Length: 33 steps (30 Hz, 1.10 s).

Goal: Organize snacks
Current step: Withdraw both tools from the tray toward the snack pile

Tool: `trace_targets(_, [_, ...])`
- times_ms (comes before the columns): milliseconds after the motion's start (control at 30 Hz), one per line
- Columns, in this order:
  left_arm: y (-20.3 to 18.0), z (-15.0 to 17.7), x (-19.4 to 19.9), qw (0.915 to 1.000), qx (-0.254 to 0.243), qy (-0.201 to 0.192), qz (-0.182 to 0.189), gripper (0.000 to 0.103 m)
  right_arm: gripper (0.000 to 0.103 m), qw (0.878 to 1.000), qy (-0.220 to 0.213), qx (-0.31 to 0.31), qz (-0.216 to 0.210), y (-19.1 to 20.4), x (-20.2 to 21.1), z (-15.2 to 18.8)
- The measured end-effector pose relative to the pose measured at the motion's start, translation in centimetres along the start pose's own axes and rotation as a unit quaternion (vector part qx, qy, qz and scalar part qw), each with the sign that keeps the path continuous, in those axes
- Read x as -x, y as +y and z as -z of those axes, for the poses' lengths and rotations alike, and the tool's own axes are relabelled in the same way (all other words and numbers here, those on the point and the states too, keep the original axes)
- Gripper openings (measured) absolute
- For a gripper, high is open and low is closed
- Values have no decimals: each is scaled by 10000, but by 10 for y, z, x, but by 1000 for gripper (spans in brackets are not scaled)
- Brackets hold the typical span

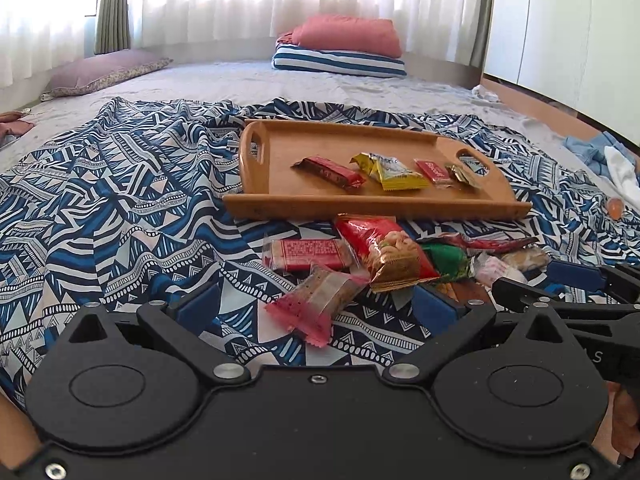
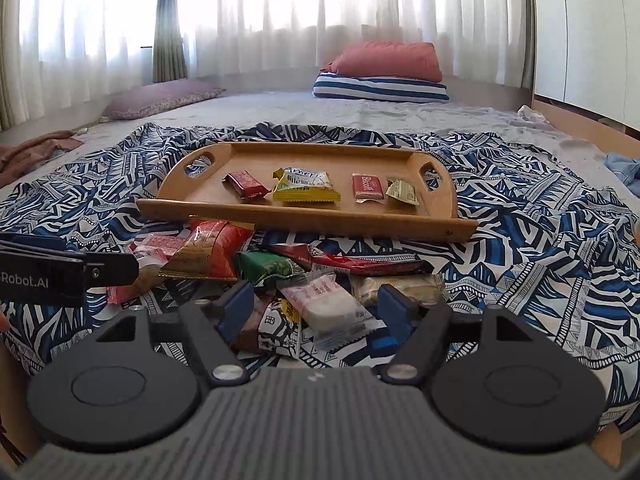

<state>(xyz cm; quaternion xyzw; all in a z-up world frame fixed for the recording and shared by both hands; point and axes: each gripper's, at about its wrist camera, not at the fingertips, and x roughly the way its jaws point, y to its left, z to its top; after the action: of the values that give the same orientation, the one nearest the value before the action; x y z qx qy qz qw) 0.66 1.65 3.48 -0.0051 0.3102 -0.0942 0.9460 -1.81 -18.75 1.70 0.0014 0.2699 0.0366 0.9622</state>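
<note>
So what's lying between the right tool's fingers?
In the right wrist view, the open right tool straddles a white-and-pink packet and a black-and-white wrapper.

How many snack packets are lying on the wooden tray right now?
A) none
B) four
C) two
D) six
B: on the wooden tray lie a dark red bar, a yellow packet, a red biscuit packet and a small tan packet; the other snacks lie on the cloth in front.
</note>
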Motion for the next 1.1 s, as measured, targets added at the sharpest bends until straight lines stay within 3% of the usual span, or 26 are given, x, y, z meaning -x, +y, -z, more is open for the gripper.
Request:
trace_targets(233, [1,9,-10,10000,-32,68,-15,102,83,9999,110,58,-26,9,-2,9])
trace_targets(567, [-1,12,-19,9997,-195,41,158,91,85,9993,239,267,-44,26,-7,19])
trace_targets(1000, [3,9,-42,9993,-189,188,269,88,89,9995,210,237,-14,37,-13,24])
trace_targets(1100, [1,9,-43,9991,-232,175,313,75,90,9994,197,286,-2,39,-14,25])
